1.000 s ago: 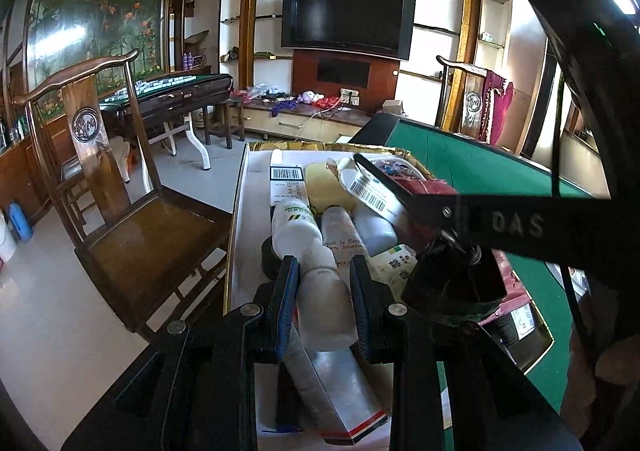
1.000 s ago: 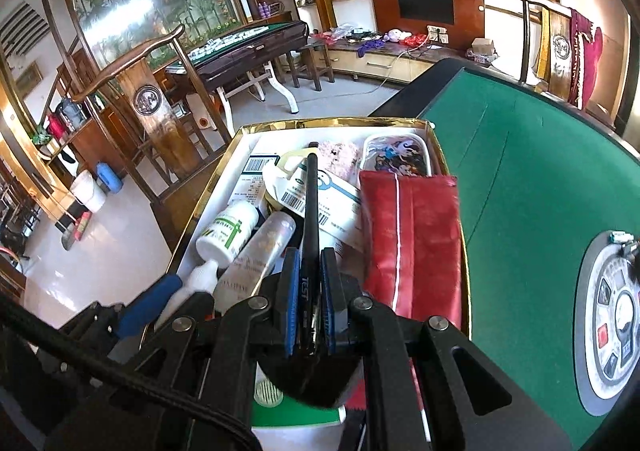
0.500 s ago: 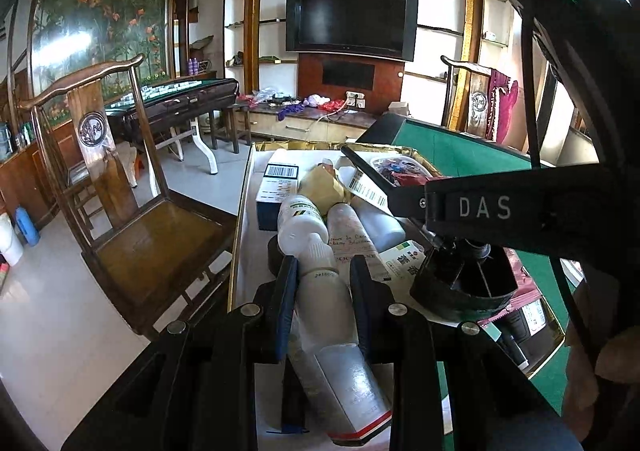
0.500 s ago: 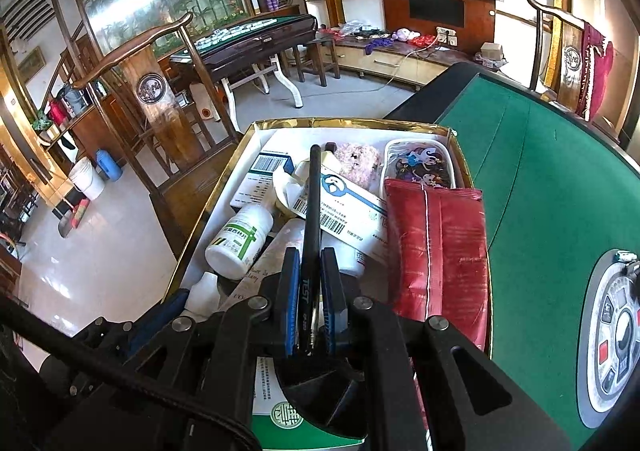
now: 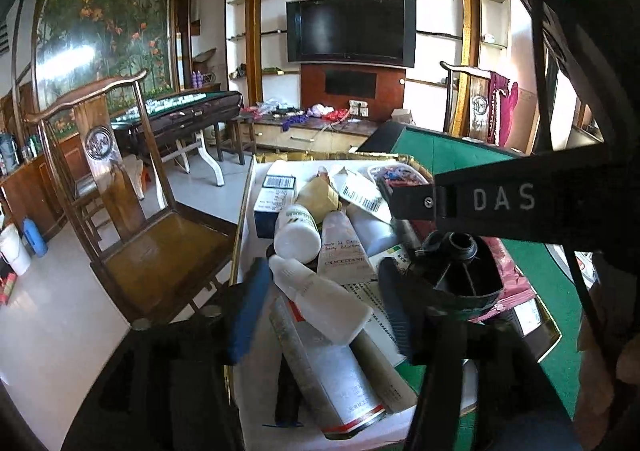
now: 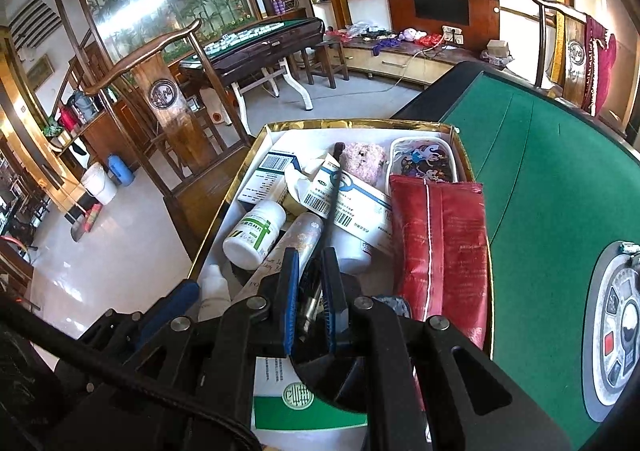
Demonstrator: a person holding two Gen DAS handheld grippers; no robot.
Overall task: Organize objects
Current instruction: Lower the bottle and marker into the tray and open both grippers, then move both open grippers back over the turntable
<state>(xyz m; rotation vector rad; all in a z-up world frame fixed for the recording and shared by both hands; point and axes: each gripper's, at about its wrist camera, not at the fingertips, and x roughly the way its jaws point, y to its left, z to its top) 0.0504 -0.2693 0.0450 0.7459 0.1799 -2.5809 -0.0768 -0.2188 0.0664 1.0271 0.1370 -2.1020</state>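
Left wrist view: the left gripper [image 5: 320,307] is being opened, its pads drawing away from the translucent squeeze bottle [image 5: 320,299], which is being left lying in the gold-rimmed box [image 5: 240,227] atop other tubes, evidently so it is stored with the toiletries. The right gripper [image 6: 308,303] is being held clamped on a thin black stick-like tool [image 6: 334,187], angled over the white pill bottle [image 6: 256,235] and red pouch [image 6: 440,243], probably while a free slot is being judged.
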